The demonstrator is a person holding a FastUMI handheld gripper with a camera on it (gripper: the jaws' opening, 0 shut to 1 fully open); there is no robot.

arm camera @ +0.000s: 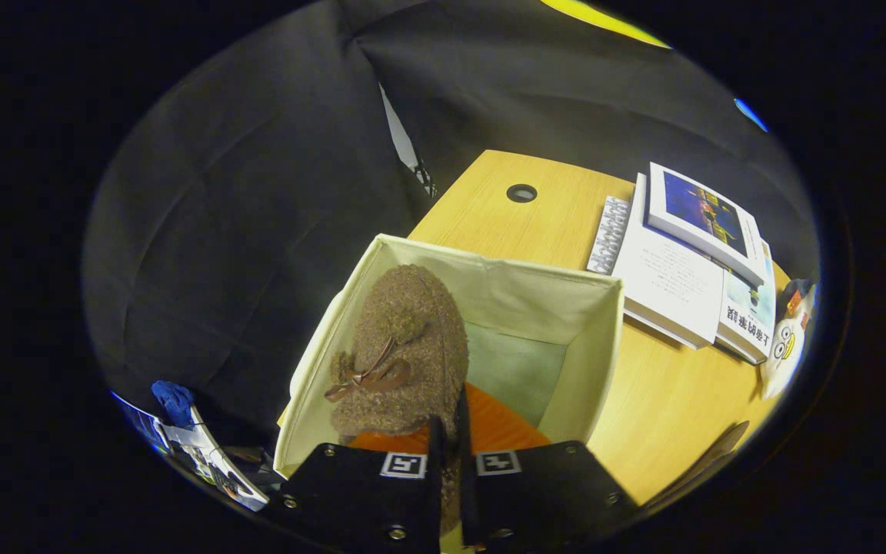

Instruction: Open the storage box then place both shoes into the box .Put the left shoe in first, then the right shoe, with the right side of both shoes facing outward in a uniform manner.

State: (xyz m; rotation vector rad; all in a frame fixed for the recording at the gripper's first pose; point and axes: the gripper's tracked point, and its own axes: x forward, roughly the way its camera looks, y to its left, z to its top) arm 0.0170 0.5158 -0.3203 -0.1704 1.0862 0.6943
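Note:
A brown fuzzy shoe point(404, 346) with a brown bow and an orange sole hangs over the open cream fabric storage box point(604, 338), toe pointing away from me. My gripper point(449, 431) is shut on the shoe's heel edge, with both fingers pressed close together around it. The shoe sits over the left half of the box; the pale green box floor shows to its right. The rear of the shoe is hidden behind my fingers.
The box stands on a light wooden desk point(666, 400) with a round cable hole point(521, 193). A stack of books point(689, 261) and a white keypad-like object point(610, 235) lie beyond the box to the right. A small cartoon figure point(785, 338) stands past the books.

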